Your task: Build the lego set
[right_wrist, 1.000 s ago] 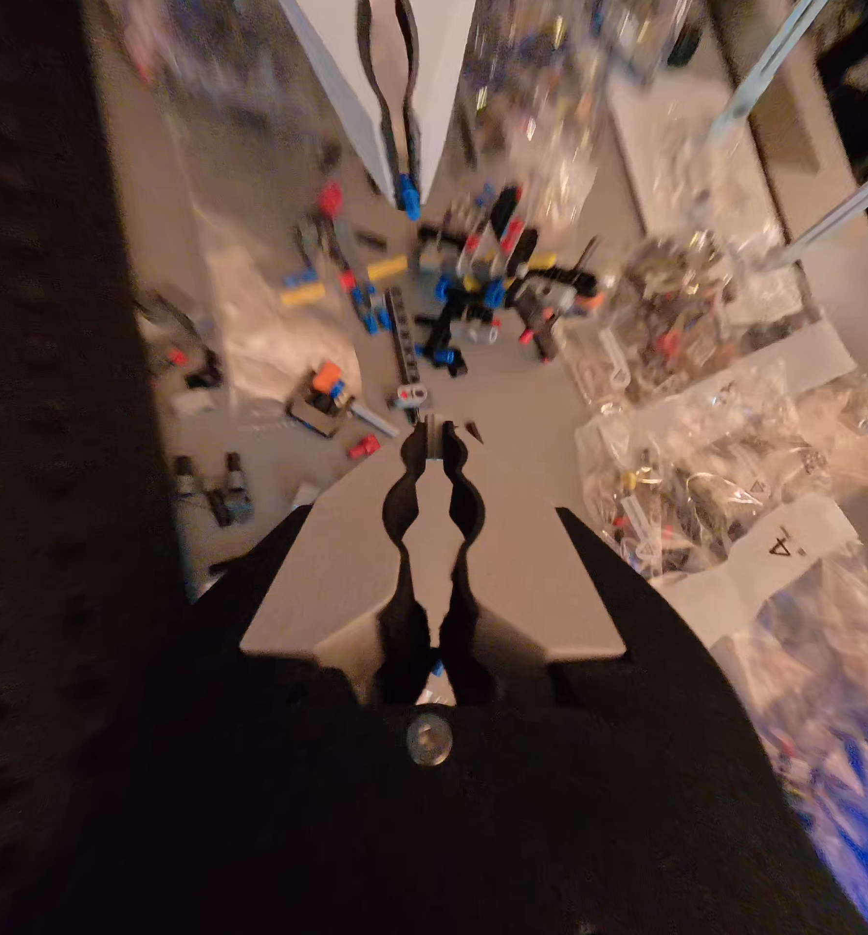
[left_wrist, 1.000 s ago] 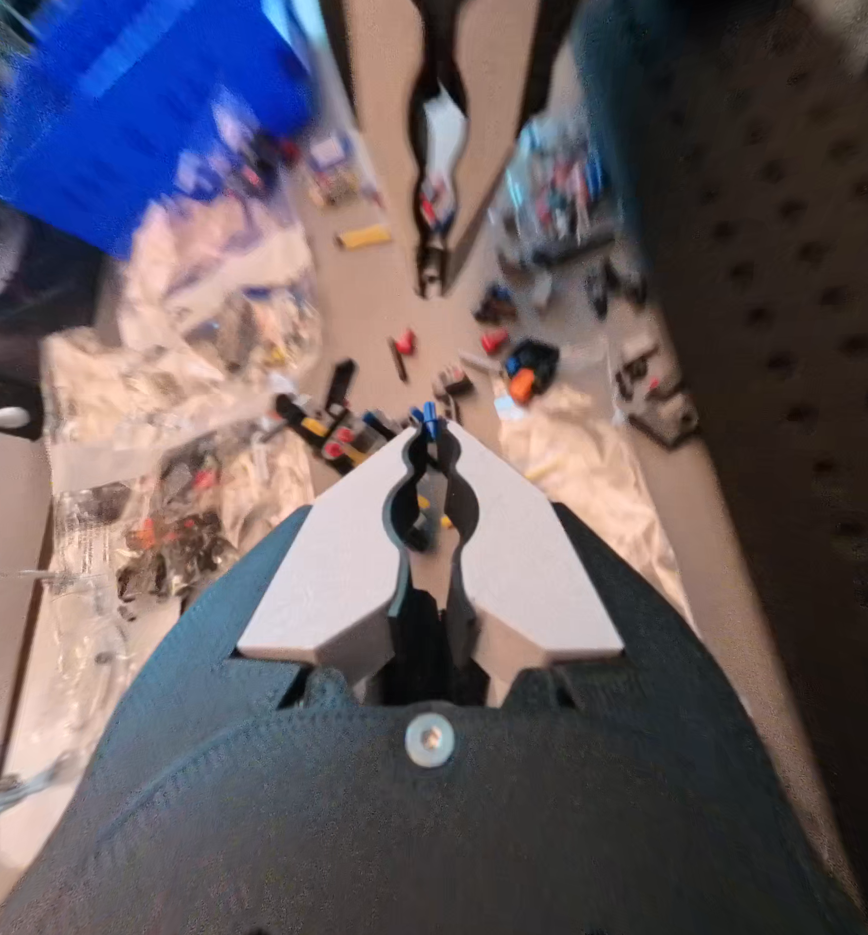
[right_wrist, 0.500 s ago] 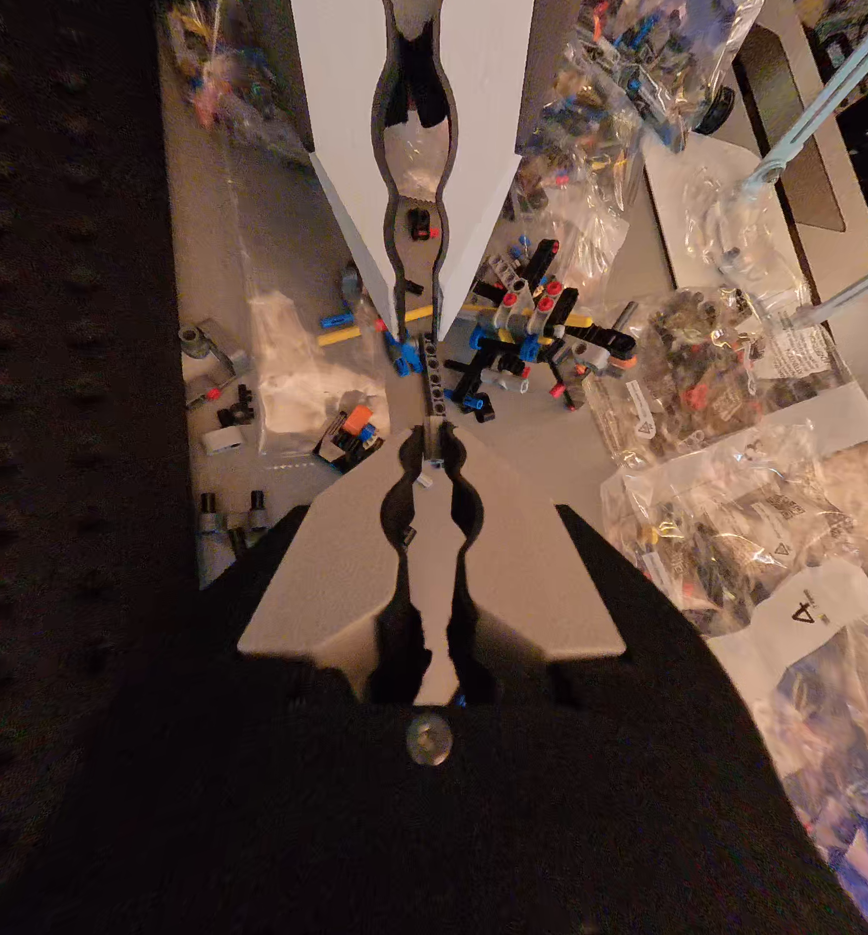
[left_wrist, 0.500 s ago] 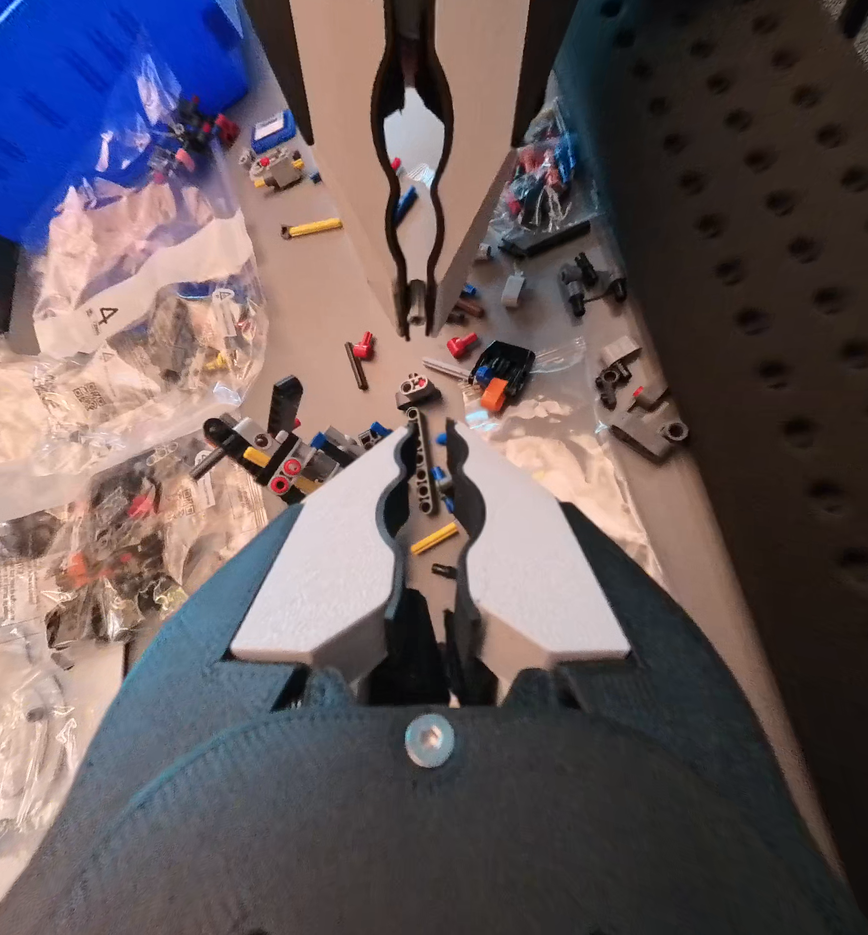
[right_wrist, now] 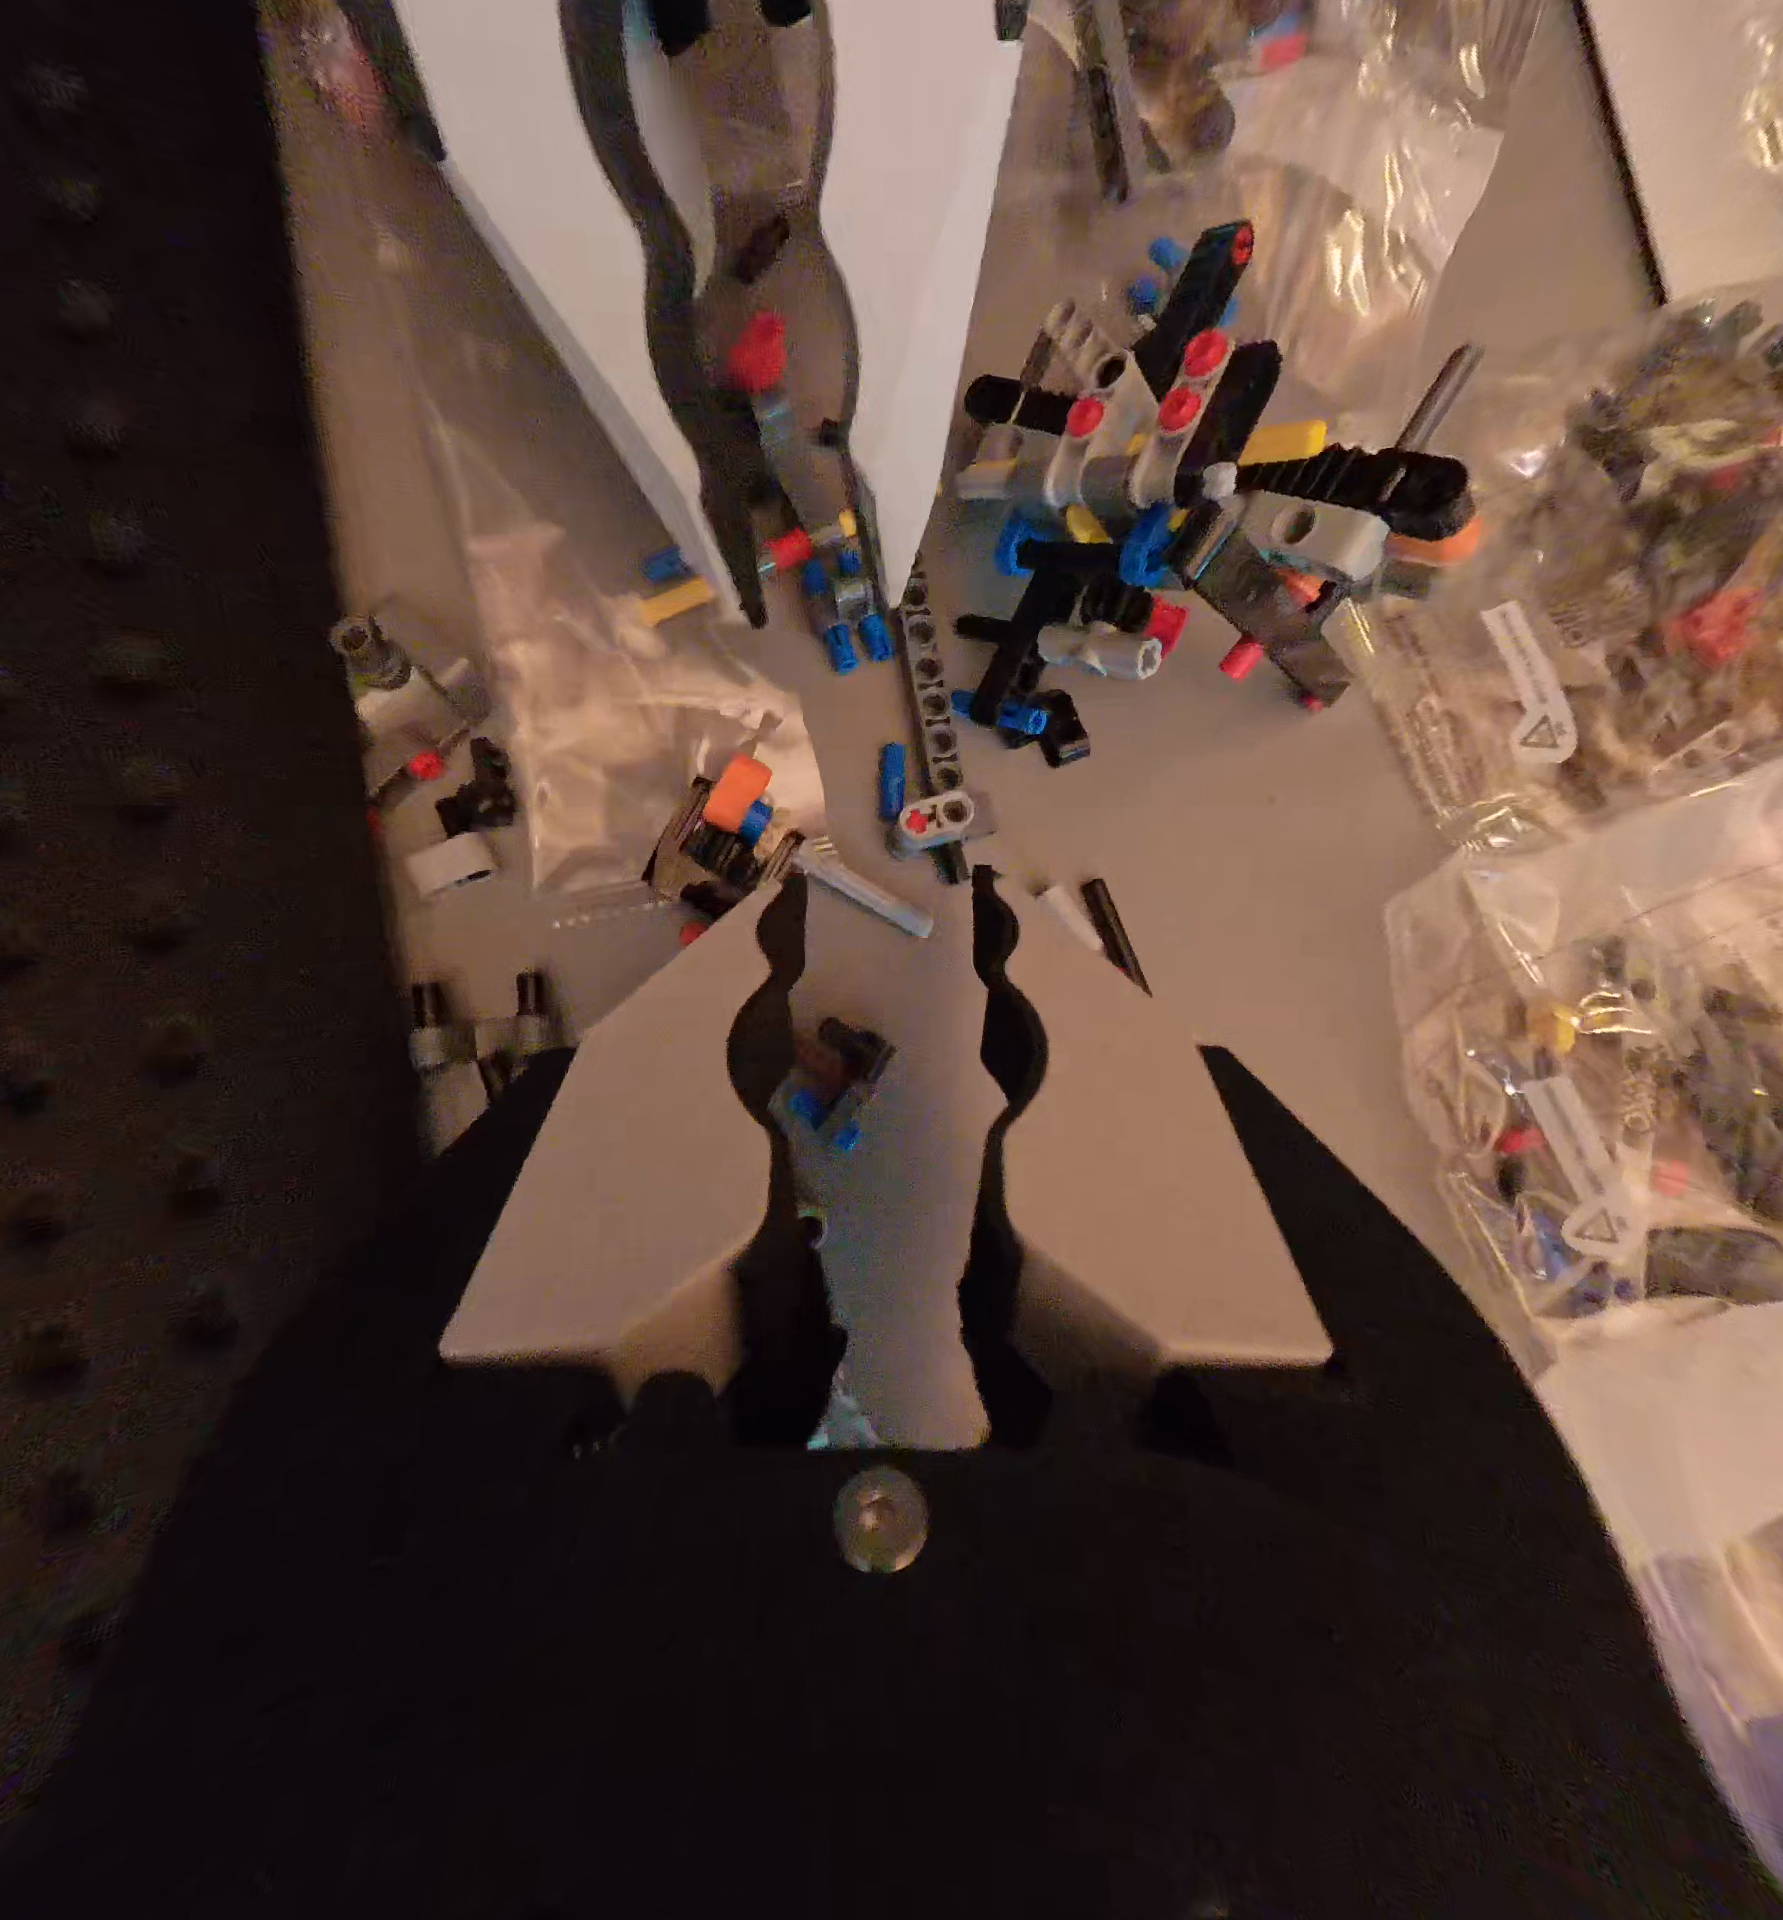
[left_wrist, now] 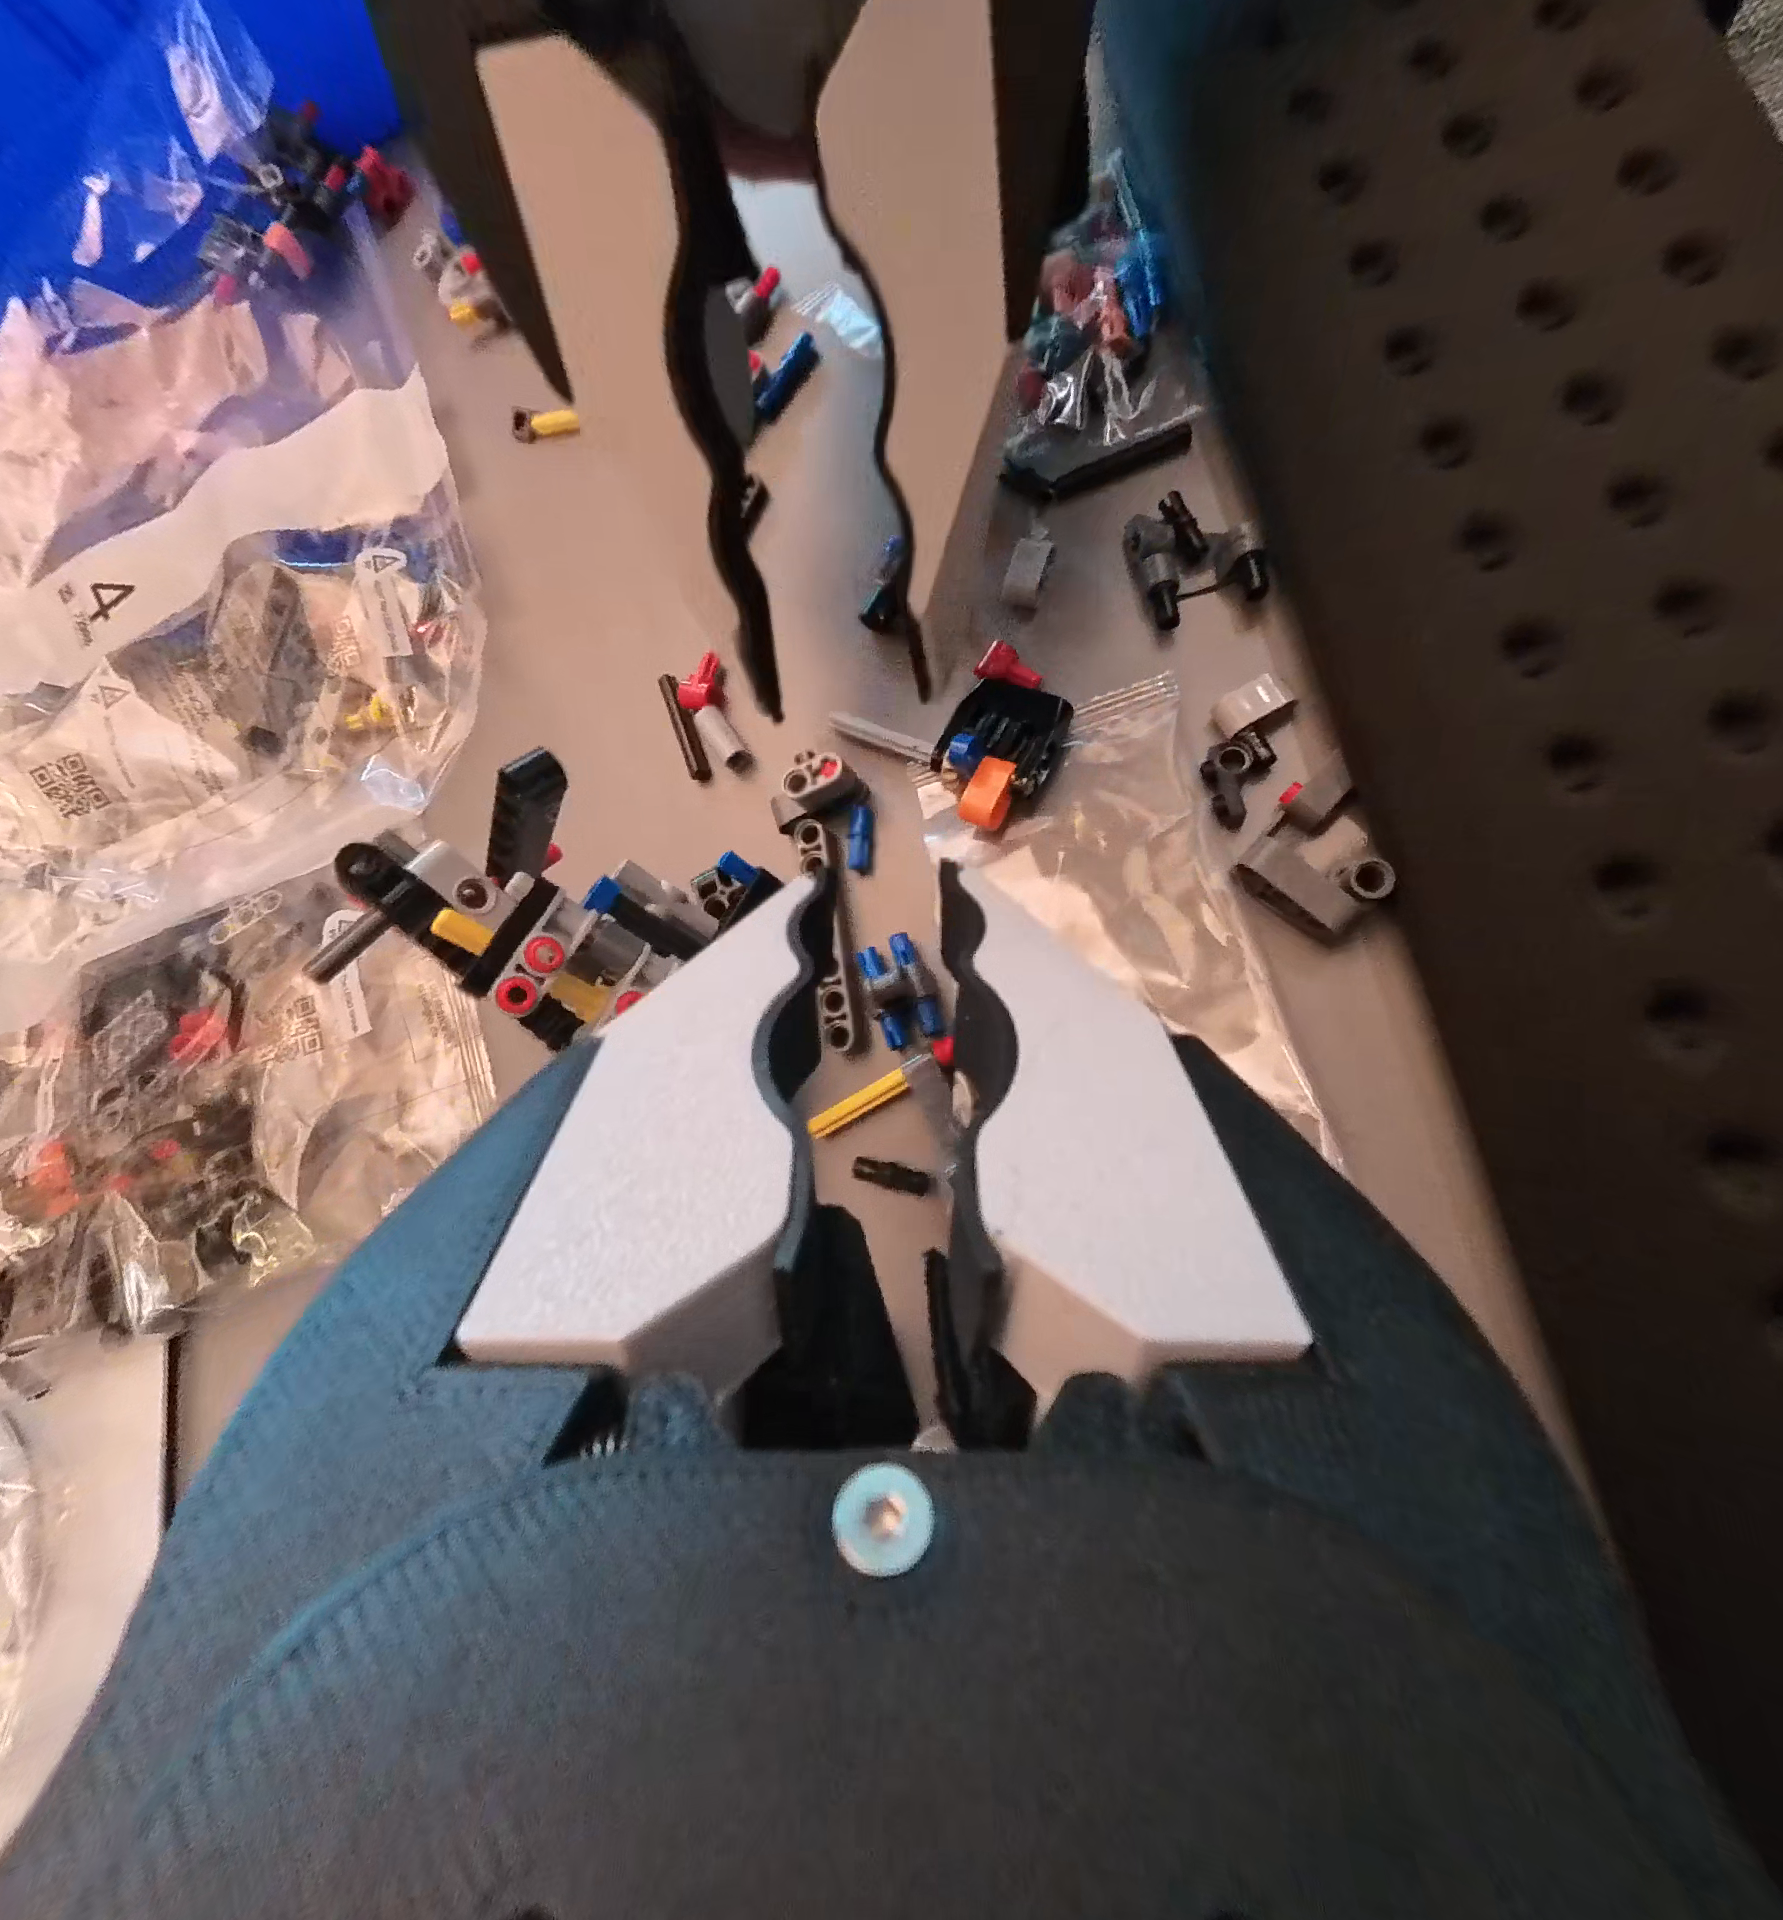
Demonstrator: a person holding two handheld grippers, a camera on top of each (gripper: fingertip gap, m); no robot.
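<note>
Where a second ago both claws were pinched shut, the left claw point(left_wrist: 879, 878) on a blue pin and the right claw point(right_wrist: 887, 881) on a small grey piece, both now stand wide apart with nothing between their fingers. A short grey tube point(left_wrist: 726, 743) lies on the table point(left_wrist: 596, 582) just off the right claw's fingertip, beside a black rod point(left_wrist: 684, 727); it is probably the piece that was let go, though I cannot be sure. Directly under the gap of the left claw sits a cluster of blue pins point(left_wrist: 897, 982) next to a long grey beam with holes point(left_wrist: 835, 966). Which pin was the held one cannot be told.

The half-built model point(left_wrist: 544, 935) lies just to the left of the left claw's tip, untouched, with sealed bags point(left_wrist: 191, 644) farther out on that side.

Neither piece seems to have joined the model. That suggests the pairing was given up or the grip is being reset. Fresh pickups look needed before building goes on, and much of the set remains loose or bagged.
</note>
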